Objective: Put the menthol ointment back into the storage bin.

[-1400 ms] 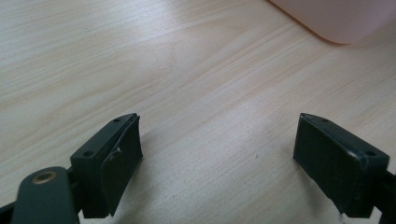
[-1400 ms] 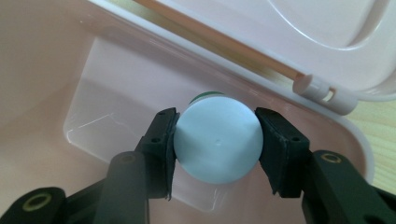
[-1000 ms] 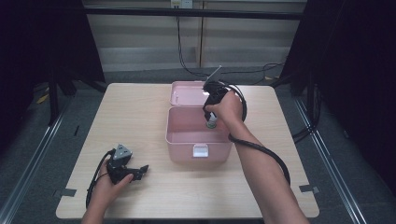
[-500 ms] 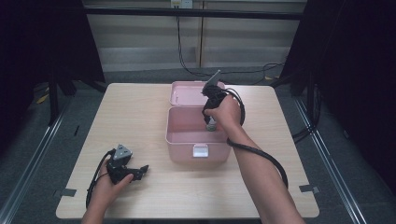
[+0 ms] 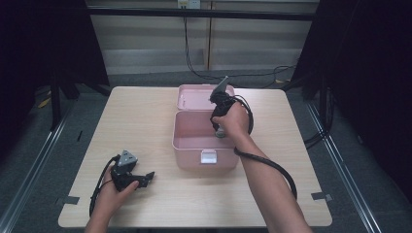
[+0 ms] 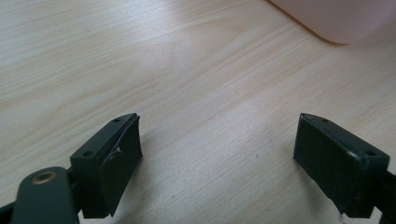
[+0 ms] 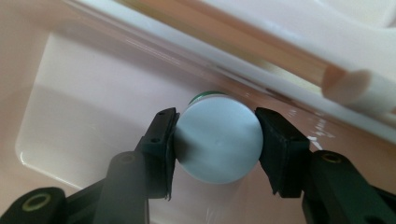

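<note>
In the high view, a light wooden table (image 5: 145,116) fills the middle of the frame, and near its centre stands a pink box (image 5: 194,145) with its lid (image 5: 197,96) thrown back flat toward the top of the frame. The right hand (image 5: 232,119) holds the right gripper (image 5: 219,131) over the right side of the box's open cavity, pointing down into it, with its cable looping back along the forearm toward the lower right. In the right gripper view, the two black jaws are clamped on a round white-topped container (image 7: 218,139) at the centre of the frame; a thin green edge shows at its upper rim, and what lies below the cap cannot be made out. Behind it are the pale pink inner floor and wall of the box, and the box rim crosses the upper right of that view. At the lower left of the high view, the left hand (image 5: 112,191) rests the left gripper (image 5: 145,177) on the table, well apart from the box, its jaws pointing toward the right of the frame. In the left gripper view, those jaws stand wide apart over bare wood with nothing between them, and a corner of the pink box sits at the upper right.
</note>
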### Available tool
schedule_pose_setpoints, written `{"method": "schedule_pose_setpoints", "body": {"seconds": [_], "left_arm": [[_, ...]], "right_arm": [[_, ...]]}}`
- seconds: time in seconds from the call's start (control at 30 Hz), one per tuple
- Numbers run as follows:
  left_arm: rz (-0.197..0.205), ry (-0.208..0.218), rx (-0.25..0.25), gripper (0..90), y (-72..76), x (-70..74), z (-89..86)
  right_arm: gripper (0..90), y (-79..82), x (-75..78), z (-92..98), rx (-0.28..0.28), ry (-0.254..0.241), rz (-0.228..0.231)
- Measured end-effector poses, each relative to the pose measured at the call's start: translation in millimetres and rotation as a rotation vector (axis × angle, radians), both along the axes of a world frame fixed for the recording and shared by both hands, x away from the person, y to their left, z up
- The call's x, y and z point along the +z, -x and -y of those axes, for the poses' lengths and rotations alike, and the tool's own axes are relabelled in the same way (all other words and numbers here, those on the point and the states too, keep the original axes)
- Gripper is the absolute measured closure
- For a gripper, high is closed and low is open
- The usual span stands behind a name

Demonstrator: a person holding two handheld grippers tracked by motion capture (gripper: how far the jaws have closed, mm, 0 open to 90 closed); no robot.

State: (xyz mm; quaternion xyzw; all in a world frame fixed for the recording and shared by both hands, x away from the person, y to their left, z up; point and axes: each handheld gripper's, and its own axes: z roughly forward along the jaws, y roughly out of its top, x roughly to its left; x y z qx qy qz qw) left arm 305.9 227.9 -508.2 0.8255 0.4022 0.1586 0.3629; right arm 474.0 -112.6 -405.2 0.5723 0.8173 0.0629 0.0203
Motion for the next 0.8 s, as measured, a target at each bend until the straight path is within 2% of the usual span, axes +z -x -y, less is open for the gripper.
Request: {"method": "schedule_pose_setpoints", "body": {"seconds": [0.8], "left_arm": [[0.002,0.001,0.003,14.6,0.0,-0.2,0.0]], "right_arm": [[50.4,0.9,-17.9,-2.4,0.014,0.018,0.001]]}}
